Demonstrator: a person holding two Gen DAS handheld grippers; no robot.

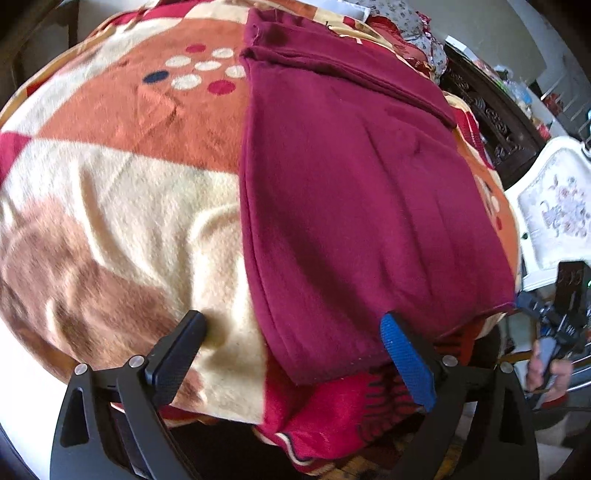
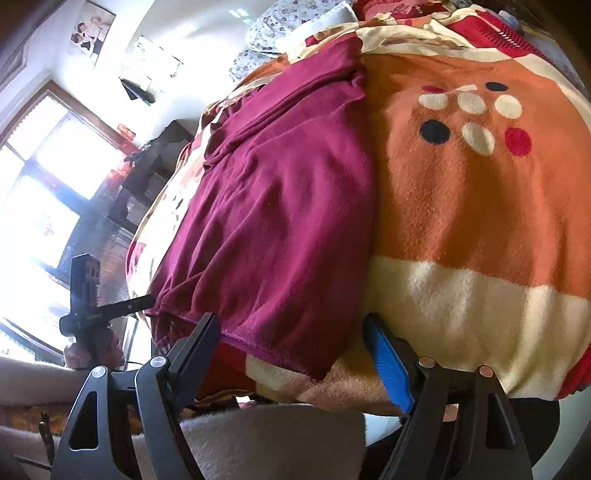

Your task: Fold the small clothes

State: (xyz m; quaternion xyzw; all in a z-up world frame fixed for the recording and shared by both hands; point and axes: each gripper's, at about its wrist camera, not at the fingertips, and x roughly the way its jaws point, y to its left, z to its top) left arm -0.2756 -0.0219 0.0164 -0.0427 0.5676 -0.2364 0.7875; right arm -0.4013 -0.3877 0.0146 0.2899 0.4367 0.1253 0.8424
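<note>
A maroon garment (image 1: 362,192) lies folded lengthwise on the patterned blanket (image 1: 122,192), a narrower flap folded over at its far end. My left gripper (image 1: 291,321) is open and empty, its jaws wide, just above the garment's near hem at one corner. In the right wrist view the same maroon garment (image 2: 273,221) lies on the blanket (image 2: 476,221). My right gripper (image 2: 291,325) is open and empty, its jaws straddling the near hem at the other corner. The other gripper and the hand holding it show at the edge of each view (image 1: 561,332) (image 2: 88,317).
The blanket covers a bed and drops off at the near edge. A dark carved cabinet (image 1: 491,114) and a white floral chair (image 1: 554,206) stand beside the bed. Flowered bedding (image 2: 280,26) is piled at the far end. Bright windows (image 2: 40,192) fill one side.
</note>
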